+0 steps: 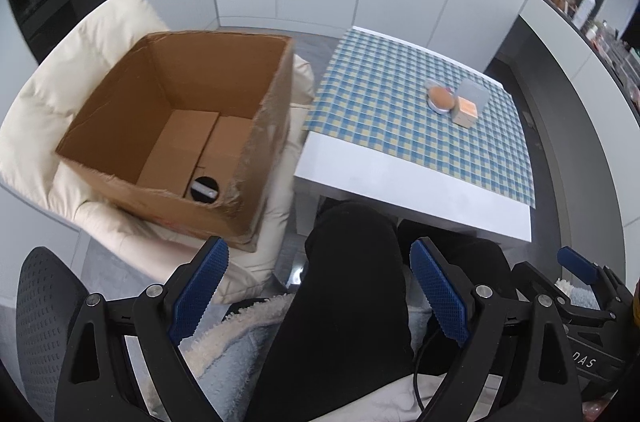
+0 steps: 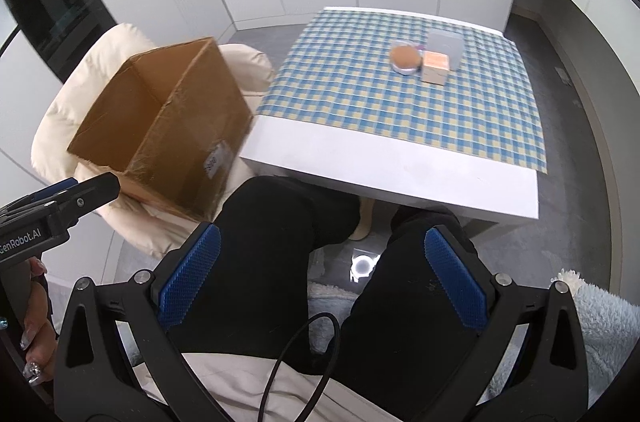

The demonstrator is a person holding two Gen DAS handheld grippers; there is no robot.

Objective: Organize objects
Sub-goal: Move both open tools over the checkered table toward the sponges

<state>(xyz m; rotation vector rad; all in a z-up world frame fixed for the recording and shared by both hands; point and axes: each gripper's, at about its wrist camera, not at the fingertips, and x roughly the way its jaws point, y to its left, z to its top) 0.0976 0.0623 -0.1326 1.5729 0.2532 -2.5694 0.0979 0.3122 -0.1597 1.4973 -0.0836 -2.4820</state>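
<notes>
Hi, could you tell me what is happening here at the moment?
A seated person holds a gripper in each hand and is tidying things away. The left gripper and right gripper are both open and hold nothing, hanging above the person's lap. A cardboard box sits on a cream chair beside the table, with one dark round item already inside. On the checked cloth remain a round tin, a small orange-topped box and a grey container, clustered together.

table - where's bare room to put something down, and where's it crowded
The checked cloth is bare from the white near edge up to the cluster. It is crowded at the far right, where the round tin, orange box and grey box huddle.
</notes>
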